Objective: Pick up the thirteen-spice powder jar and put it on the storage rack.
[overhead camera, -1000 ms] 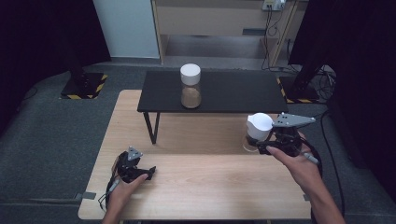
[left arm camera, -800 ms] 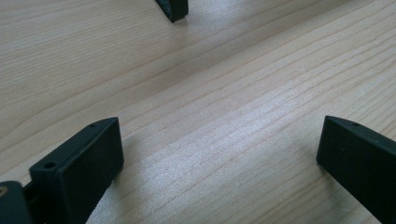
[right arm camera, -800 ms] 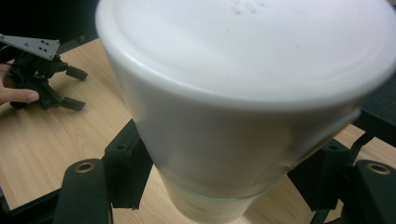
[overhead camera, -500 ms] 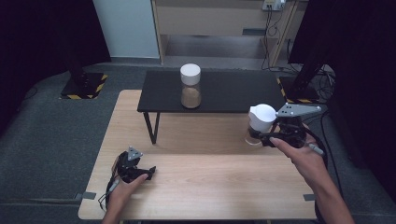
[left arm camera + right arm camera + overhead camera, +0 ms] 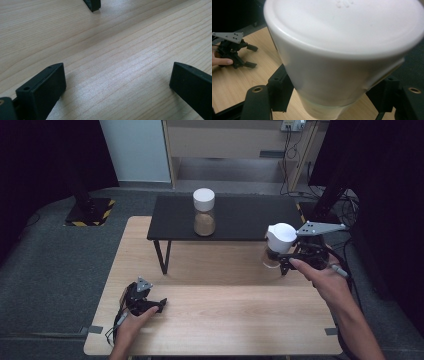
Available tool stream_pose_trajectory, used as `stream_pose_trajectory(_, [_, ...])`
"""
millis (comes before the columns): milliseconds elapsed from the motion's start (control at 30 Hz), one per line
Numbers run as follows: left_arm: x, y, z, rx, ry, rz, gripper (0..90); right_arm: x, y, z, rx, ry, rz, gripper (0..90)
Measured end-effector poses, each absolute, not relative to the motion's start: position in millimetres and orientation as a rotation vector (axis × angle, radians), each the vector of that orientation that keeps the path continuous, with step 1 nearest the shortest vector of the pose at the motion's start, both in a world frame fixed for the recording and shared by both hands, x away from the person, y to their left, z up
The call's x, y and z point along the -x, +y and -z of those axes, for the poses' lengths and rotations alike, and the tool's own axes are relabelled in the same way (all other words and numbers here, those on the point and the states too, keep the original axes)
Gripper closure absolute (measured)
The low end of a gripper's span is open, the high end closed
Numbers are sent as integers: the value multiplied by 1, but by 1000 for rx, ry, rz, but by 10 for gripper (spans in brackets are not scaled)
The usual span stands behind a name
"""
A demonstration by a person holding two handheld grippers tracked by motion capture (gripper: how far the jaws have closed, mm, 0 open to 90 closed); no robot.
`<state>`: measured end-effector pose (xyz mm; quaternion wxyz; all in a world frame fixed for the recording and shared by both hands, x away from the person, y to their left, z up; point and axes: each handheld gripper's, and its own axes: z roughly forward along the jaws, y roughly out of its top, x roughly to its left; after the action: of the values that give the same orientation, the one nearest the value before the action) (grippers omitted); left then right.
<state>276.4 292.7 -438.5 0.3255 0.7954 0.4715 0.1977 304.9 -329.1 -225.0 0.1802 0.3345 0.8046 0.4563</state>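
A glass jar (image 5: 276, 246) with a wide white lid hangs tilted above the right side of the wooden table (image 5: 225, 320). My right gripper (image 5: 278, 262) is shut on it just below the lid. In the right gripper view the jar (image 5: 342, 50) looms close, with a black jaw pressed against each side of it. My left gripper (image 5: 159, 305) rests on the wood near the front left, held by a hand; its jaws stand wide apart (image 5: 117, 85) with bare wood between them. It also appears far off in the right gripper view (image 5: 234, 53).
A low black table (image 5: 240, 217) stands across the back of the wooden one. On it is a second white-lidded jar (image 5: 204, 212) with brown contents. Dark floor, cables and a yellow-striped base surround the tables.
My right gripper has lifted the jar higher off the wooden table. The left gripper has stayed in place.
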Motion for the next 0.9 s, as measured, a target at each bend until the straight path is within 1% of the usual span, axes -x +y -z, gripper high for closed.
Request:
stream_pose_trajectory(433, [-276,293,439,-2084,1236,-519,0,-319,-324,206,-944,2261,-1280,313])
stream_pose_trajectory(900, [-276,292,439,-2084,1237,-520,0,-337,-320,200,-963,2252,-1258,313])
